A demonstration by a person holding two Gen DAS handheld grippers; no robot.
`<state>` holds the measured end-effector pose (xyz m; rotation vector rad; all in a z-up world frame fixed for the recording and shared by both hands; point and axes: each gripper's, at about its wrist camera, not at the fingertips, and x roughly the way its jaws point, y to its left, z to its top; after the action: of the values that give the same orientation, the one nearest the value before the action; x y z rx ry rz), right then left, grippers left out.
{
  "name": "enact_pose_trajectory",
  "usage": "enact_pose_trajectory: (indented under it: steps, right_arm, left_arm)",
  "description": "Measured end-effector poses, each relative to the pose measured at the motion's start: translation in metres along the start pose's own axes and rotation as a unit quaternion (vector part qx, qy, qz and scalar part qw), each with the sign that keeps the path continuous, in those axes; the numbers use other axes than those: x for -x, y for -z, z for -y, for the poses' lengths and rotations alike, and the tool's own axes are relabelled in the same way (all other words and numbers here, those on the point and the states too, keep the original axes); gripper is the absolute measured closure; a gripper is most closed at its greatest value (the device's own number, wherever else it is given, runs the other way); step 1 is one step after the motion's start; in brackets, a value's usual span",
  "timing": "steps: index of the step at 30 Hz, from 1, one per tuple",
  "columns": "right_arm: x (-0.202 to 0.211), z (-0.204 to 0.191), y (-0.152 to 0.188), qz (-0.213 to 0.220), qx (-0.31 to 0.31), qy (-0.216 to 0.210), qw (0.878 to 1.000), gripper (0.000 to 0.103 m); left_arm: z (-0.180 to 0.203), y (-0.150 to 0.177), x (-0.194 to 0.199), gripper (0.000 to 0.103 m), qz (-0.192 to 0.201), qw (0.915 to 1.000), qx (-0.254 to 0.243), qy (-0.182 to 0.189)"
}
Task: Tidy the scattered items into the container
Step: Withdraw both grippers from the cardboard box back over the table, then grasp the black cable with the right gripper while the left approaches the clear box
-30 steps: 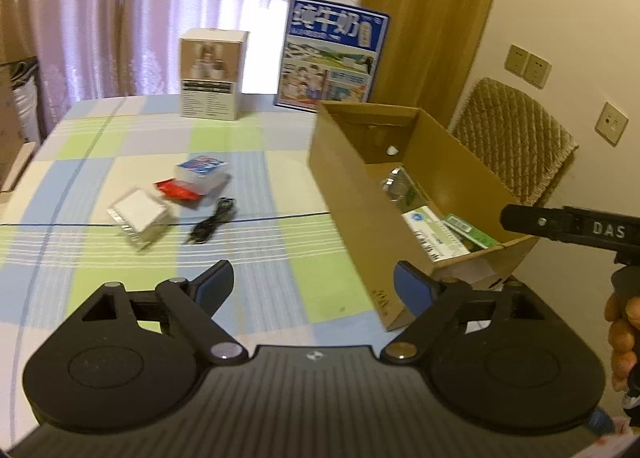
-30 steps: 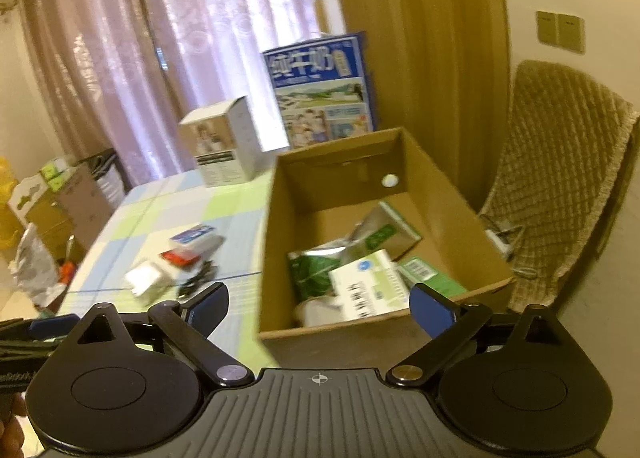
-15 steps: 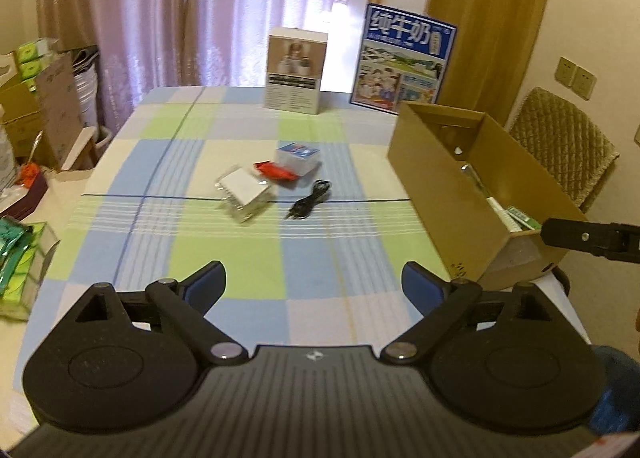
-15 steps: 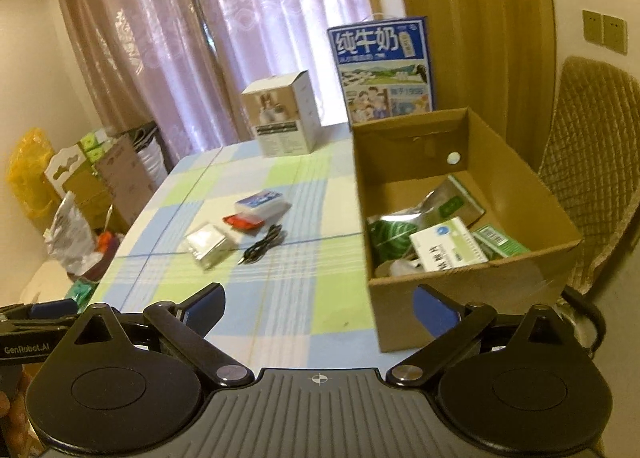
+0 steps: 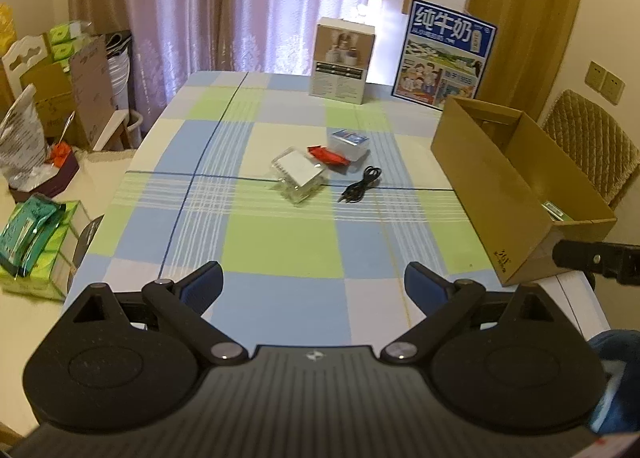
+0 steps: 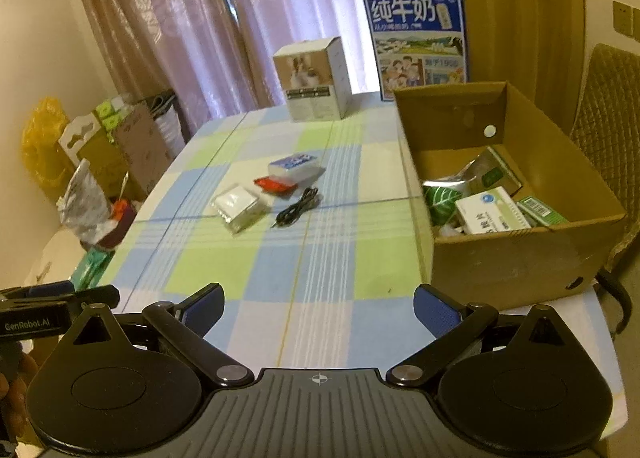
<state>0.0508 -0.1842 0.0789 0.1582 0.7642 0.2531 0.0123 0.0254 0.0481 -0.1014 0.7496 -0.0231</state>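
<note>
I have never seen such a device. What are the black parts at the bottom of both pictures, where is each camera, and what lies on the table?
The black parts are two hand-held grippers; a person carries one in each hand, and no robot arm is there. Each picture comes from a camera on one gripper, looking forward along its two blue-tipped fingers. The left gripper and the right gripper are both open and hold nothing. On the checked table lie a clear plastic box, a red packet, a blue and white pack and a black cable. At the right stands the cardboard box, with several packages already inside.
</note>
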Motion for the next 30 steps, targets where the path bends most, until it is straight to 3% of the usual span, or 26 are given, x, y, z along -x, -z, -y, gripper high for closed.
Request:
enact_pose_trajectory:
  steps: [14,30]
  right_arm:
    - [-0.030,-0.011,0.005,-0.025,0.005,-0.003,1.000,0.004]
    - [-0.086,-0.019,-0.011,-0.044,0.015,-0.009,0.999,0.004]
  left_arm:
    - [-0.019,0.009,-0.016,0.008,-0.007,1.0000,0.001,-0.007]
    - [-0.020,-0.009,-0.065,0.008,-0.008,0.9965,-0.078,0.028]
